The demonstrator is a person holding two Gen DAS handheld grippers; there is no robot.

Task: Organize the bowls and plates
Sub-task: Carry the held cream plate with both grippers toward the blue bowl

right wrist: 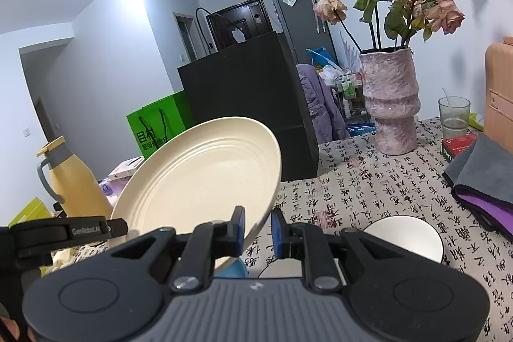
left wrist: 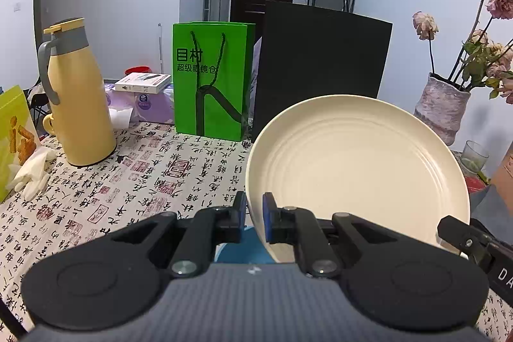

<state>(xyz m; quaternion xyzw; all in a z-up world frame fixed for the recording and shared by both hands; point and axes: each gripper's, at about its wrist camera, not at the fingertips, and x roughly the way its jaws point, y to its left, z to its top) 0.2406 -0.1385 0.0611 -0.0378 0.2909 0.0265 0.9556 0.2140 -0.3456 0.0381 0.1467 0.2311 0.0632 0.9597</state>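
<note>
Left tool (left wrist: 255,213) and right tool (right wrist: 258,233) both clamped on opposite rims of the cream plate (left wrist: 356,169), tilted above the tablecloth (left wrist: 134,181)

Each claw (left wrist: 255,213) is black with blue pads (left wrist: 267,215), silver screws and a ribbed grey body.

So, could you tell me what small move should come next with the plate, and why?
Probably carry the plate level toward the white bowl and lower it nearby. Both the left gripper and right gripper pinch its rim, holding it tilted above the table, so nothing is set down yet.
</note>
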